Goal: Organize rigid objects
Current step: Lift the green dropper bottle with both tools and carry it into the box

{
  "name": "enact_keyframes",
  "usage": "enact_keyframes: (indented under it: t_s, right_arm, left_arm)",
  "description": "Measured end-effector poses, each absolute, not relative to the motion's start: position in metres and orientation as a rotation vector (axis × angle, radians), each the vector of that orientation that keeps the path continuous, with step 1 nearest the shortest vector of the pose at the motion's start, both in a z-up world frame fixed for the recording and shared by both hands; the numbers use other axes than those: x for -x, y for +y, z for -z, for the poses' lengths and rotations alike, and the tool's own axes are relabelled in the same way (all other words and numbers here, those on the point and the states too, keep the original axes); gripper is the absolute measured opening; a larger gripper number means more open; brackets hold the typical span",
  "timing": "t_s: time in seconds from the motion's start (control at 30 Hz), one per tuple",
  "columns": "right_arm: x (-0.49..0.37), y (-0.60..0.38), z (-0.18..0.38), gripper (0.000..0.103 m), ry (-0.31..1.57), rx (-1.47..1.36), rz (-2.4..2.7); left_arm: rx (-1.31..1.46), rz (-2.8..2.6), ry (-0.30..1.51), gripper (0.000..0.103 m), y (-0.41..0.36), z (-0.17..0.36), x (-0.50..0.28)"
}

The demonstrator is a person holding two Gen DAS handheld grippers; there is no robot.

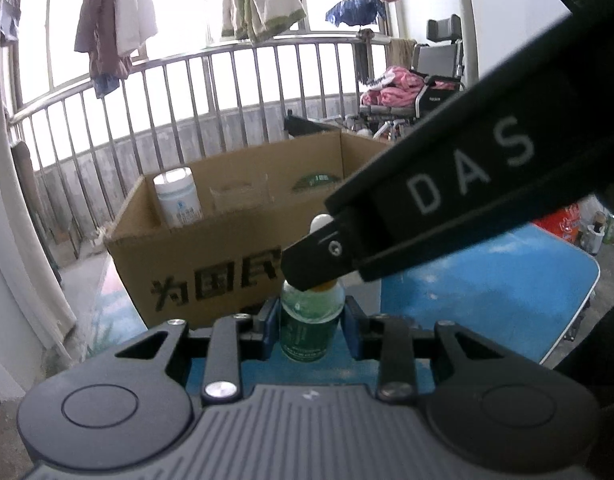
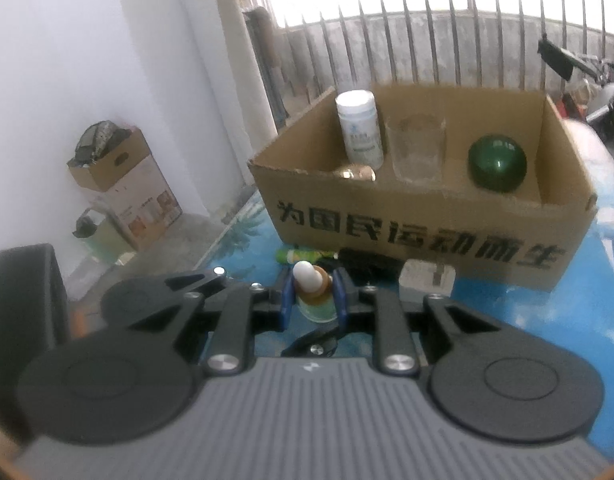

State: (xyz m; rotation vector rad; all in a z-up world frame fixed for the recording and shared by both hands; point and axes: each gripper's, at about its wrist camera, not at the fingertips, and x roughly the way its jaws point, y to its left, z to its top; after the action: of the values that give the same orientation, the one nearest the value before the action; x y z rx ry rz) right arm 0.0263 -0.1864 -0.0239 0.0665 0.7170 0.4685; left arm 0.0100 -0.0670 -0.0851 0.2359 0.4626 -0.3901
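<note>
Near the counter (image 1: 487,292) edge facing the left wrist camera, the left tongs (image 1: 311,326) were clamped on a green bottle (image 1: 310,322). Right tongs (image 1: 307,264) reached in from the right and covered its top. A cardboard box (image 1: 211,256) stood behind, holding a white canister (image 1: 177,198).

Seen from the right wrist, the right tongs (image 2: 314,298) were closed on the bottle's dropper neck (image 2: 309,280). Inside the box (image 2: 419,232) stood the canister (image 2: 359,130), a clear glass (image 2: 417,148) and a green ball (image 2: 497,168).
</note>
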Motion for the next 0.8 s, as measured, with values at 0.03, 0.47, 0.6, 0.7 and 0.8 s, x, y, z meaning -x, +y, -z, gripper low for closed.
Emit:
enact_keyframes:
  t_s: [0.03, 0.47, 0.6, 0.7, 0.8]
  right_arm:
    - [-0.024, -0.186, 0.019, 0.02, 0.706, -0.057, -0.474]
    - [-0.018, -0.19, -0.049, 0.02, 0.575, -0.004, -0.559]
    - [-0.024, -0.192, -0.068, 0.02, 0.547, 0.007, -0.572]
    - [-0.03, -0.191, -0.079, 0.02, 0.537, 0.013, -0.577]
    - [-0.037, -0.192, -0.087, 0.02, 0.532, 0.019, -0.578]
  left_arm:
    - [-0.239, 0.387, 0.455, 0.034, -0.067, 0.081, -0.009]
    - [-0.265, 0.33, 0.342, 0.034, -0.068, 0.025, -0.007]
    - [-0.273, 0.326, 0.318, 0.034, -0.068, 0.014, -0.013]
    - [-0.273, 0.327, 0.313, 0.034, -0.07, 0.009, -0.019]
    - [-0.274, 0.329, 0.311, 0.034, -0.071, 0.004, -0.029]
